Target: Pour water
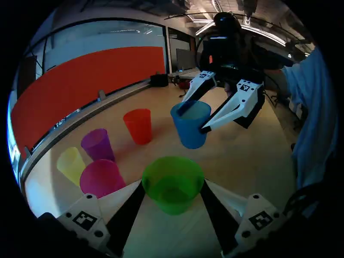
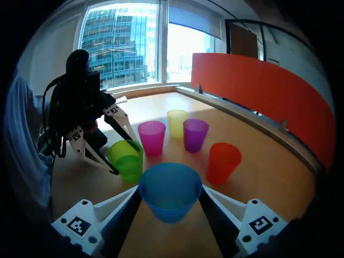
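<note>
In the left gripper view, the left gripper [image 1: 173, 185] sat at 6 o'clock. Its two fingers were spread about a cup's width and pressed on either side of the green cup [image 1: 172, 174], just under the rim. The cup's base was hidden between the fingers [image 1: 129, 206]. Toward 12 o'clock from it, the right gripper [image 1: 191, 120] reached in from a person's hand that was too dark to make out. It clamped the blue cup [image 1: 190, 129], and one finger was partly hidden behind the cup's wall.

In the right gripper view, the same grip showed at 6 o'clock: both fingers [image 2: 215, 202] lay against the blue cup just under its rim, and the cup's open mouth faced the camera. I could not tell whether either held cup contained water.

Four loose cups stood on the wooden table [image 1: 241, 155]:
- the red cup [image 1: 138, 125] at about 11 o'clock from the green one
- the purple cup [image 1: 98, 145] at 10 o'clock
- the yellow cup [image 1: 71, 165] at 9 o'clock
- the pink cup [image 1: 101, 178] at 9 o'clock, nearest and partly behind the left finger

A pale blue sleeve [image 1: 314, 124] was cut off at 3 o'clock. The rig behind the right gripper was only a dark silhouette.
</note>
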`<action>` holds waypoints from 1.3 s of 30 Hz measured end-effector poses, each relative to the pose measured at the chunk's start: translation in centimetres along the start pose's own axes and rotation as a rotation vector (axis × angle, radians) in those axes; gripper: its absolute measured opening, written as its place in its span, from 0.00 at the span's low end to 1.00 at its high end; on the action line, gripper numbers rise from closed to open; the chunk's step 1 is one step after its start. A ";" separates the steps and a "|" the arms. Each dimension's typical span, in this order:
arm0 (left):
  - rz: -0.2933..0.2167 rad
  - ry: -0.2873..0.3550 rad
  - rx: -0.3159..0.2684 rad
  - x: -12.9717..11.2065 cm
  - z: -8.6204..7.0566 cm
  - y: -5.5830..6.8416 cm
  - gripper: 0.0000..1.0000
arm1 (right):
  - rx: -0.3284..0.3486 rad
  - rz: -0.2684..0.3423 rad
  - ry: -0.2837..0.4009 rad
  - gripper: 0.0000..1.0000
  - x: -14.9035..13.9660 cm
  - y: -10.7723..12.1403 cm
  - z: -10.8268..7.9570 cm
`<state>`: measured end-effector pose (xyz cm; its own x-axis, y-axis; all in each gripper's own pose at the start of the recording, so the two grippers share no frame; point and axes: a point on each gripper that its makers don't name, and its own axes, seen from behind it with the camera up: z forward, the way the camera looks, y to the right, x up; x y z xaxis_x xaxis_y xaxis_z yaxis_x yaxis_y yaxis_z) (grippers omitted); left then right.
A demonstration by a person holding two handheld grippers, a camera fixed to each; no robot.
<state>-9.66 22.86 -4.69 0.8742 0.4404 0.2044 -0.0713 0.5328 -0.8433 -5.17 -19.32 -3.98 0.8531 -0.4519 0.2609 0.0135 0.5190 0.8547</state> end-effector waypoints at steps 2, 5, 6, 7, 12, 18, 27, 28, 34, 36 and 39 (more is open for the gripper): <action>0.001 -0.002 0.000 0.0 0.0 0.0 0.86 | 0.001 0.001 -0.002 0.92 -0.2 -0.1 0.1; 0.002 -0.005 -0.001 -0.1 0.0 0.0 0.87 | 0.004 0.002 -0.007 0.92 -0.6 -0.4 0.3; 0.002 -0.006 -0.001 -0.1 0.0 0.0 0.87 | 0.005 0.002 -0.009 0.92 -0.8 -0.5 0.3; 0.000 -0.008 -0.001 -0.2 0.0 0.0 0.87 | 0.006 0.002 -0.011 0.92 -0.9 -0.6 0.4; -0.011 -0.017 0.002 -0.5 -0.2 -0.1 0.87 | 0.010 0.004 -0.017 0.92 -1.6 -1.0 0.7; -0.008 -0.031 -0.006 -0.8 -0.3 0.0 0.95 | 0.006 0.003 -0.023 0.92 -2.2 -1.2 0.8; -0.014 -0.049 -0.004 -1.4 -0.8 0.1 0.98 | 0.000 0.000 -0.034 0.92 -2.8 -1.7 1.0; -0.015 -0.049 -0.002 -1.4 -0.9 0.1 0.98 | -0.002 0.001 -0.034 0.93 -2.9 -1.6 1.0; -0.024 -0.050 0.015 -1.7 -1.7 -0.2 0.98 | -0.012 0.012 -0.035 0.96 -3.1 -1.5 0.9; -0.024 -0.051 0.022 -1.8 -1.9 -0.4 0.98 | -0.015 0.016 -0.036 0.99 -3.2 -1.4 0.8; -0.024 -0.053 0.033 -1.9 -2.3 -0.5 0.98 | -0.018 0.020 -0.041 0.99 -3.4 -1.5 0.5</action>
<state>-10.19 20.09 -5.80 0.8495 0.4642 0.2508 -0.0674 0.5669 -0.8210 -8.37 -18.98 -5.92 0.8309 -0.4705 0.2969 0.0060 0.5412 0.8409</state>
